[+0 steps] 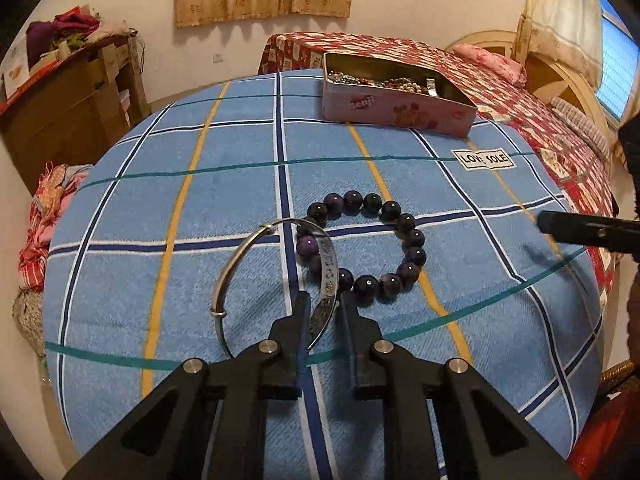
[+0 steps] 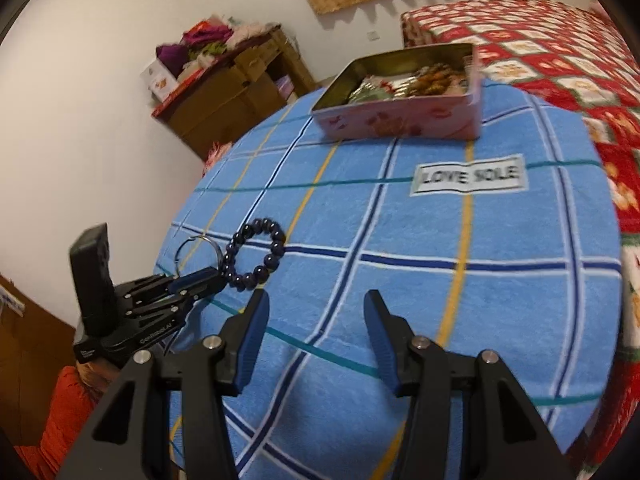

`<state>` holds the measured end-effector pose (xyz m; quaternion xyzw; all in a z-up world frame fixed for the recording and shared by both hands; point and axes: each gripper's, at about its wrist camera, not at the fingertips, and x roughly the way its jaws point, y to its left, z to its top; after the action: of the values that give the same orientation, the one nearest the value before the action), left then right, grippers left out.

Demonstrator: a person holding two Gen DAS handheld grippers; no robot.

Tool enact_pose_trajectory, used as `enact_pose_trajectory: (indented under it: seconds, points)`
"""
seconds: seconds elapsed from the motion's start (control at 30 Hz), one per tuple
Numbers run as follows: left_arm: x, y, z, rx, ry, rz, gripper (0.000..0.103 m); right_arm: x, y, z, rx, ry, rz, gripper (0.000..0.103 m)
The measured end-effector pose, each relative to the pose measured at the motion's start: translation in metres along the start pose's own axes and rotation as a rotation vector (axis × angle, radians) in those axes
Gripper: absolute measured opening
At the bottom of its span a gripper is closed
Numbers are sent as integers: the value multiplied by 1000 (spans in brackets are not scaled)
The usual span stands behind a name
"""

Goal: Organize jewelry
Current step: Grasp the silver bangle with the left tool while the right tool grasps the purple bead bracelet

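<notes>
Two pieces lie touching on the cloth (image 1: 168, 200): left gripper (image 1: 325, 300) has clamped the bangle (image 1: 256, 236) beside the beads (image 1: 404, 220), right gripper (image 2: 316, 300) half-open and empty, so lifting it into the tin (image 1: 400, 110) comes next.

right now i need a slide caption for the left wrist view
Left hand-held gripper shut on silver bangle overlapping a dark bead bracelet on the blue checked cloth.

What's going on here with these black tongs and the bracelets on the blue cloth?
A person is sorting jewelry using two hand-held grippers. The left gripper has its fingers around the band of a silver bangle, which overlaps a dark beaded bracelet on the cloth. The right gripper is open and empty. A pink tin holding more jewelry sits farther back.
</notes>
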<state>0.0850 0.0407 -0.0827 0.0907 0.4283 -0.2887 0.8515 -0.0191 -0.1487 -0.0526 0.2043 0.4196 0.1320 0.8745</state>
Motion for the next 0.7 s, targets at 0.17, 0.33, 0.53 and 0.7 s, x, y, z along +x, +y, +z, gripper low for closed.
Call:
enact_pose_trajectory:
  seconds: [0.17, 0.33, 0.53, 0.7]
  points:
    - [-1, 14, -3, -122, -21, 10, 4, 37, 25, 21, -80, 28, 24, 53]
    - [-1, 17, -5, -193, -40, 17, 4, 80, 48, 30, -161, 82, -40, 53]
    - [3, 6, 3, -143, 13, 91, 5, 104, 71, 21, -358, 103, -210, 21]
    - [2, 8, 5, -165, 28, 103, 6, 87, 50, 20, -322, 77, -273, 16]
